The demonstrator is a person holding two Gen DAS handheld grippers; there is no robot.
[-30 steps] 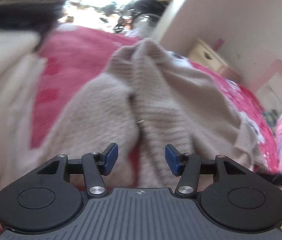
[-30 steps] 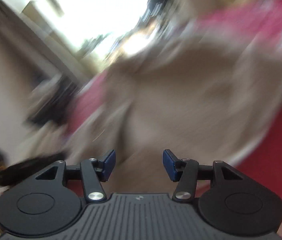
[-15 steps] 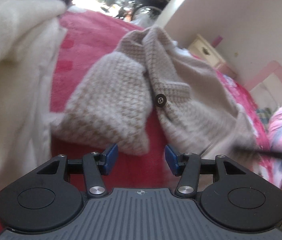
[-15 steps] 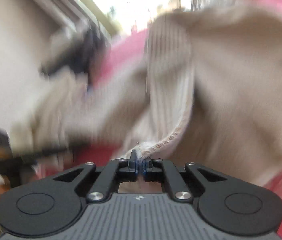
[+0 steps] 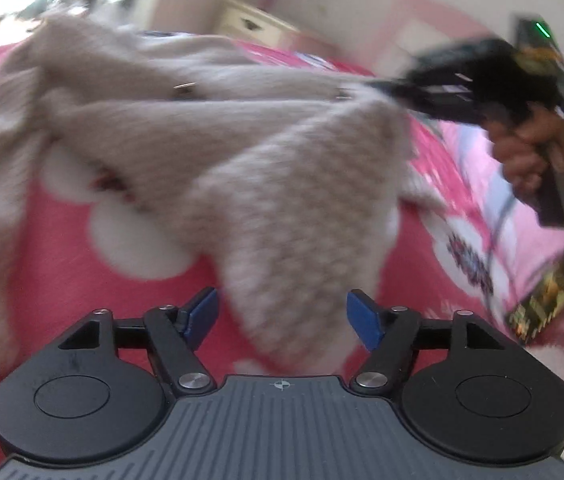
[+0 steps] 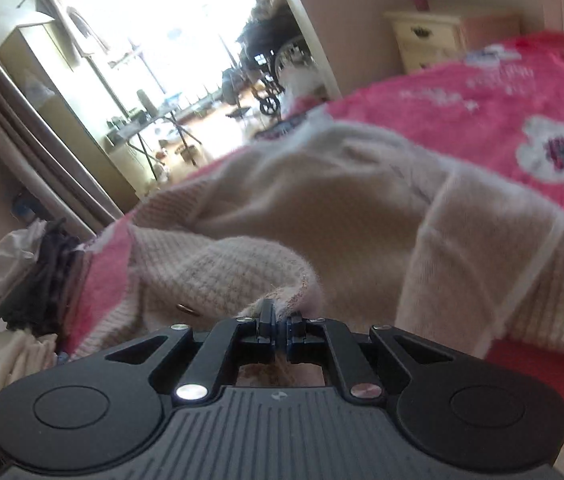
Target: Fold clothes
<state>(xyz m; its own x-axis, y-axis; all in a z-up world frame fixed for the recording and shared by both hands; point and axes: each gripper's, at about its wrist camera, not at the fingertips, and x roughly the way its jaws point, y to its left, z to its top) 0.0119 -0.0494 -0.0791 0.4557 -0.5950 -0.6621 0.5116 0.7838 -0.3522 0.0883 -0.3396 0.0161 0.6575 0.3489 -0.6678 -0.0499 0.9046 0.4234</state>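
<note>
A beige knit cardigan (image 5: 210, 128) lies spread across a pink flowered bedspread (image 5: 62, 248), bare cover showing along its near side. The right gripper (image 6: 278, 322) is clamped on the cardigan's edge, lifting it. The left gripper (image 5: 282, 316), jaws opening, hangs over a loose corner that lies between its untouching pads.
</note>
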